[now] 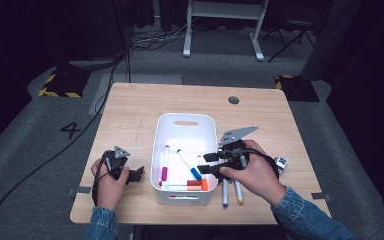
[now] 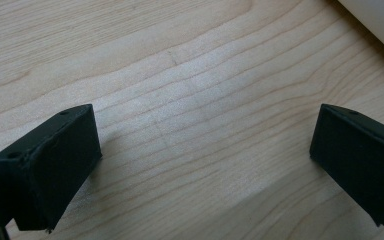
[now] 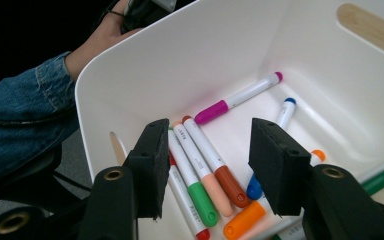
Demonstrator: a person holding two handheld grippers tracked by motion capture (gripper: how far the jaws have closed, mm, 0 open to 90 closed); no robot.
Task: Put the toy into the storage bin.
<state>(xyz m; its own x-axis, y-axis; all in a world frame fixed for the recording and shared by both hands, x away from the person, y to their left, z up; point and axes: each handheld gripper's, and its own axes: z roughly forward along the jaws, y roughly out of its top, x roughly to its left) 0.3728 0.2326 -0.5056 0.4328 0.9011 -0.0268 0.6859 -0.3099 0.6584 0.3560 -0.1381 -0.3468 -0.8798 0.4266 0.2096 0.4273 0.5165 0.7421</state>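
Markers in a white bin, both grippers empty.

At lower left of the high view the left gripper [image 1: 136, 173] rests on the table [image 1: 130, 107], jaws wide apart over bare wood with nothing between them. In the middle stands the bin [image 1: 184, 120], holding a magenta-capped marker [image 1: 164, 163], a blue-capped one [image 1: 188, 164], and orange, brown, green and peach ones near its front wall. Right of centre the right gripper [image 1: 205, 163] hangs over the bin's right rim, jaws partly apart and gripping nothing. Just right of the bin, two more markers [image 1: 232, 192] lie on the table, apparently purple- and yellow-tipped, though small in frame.
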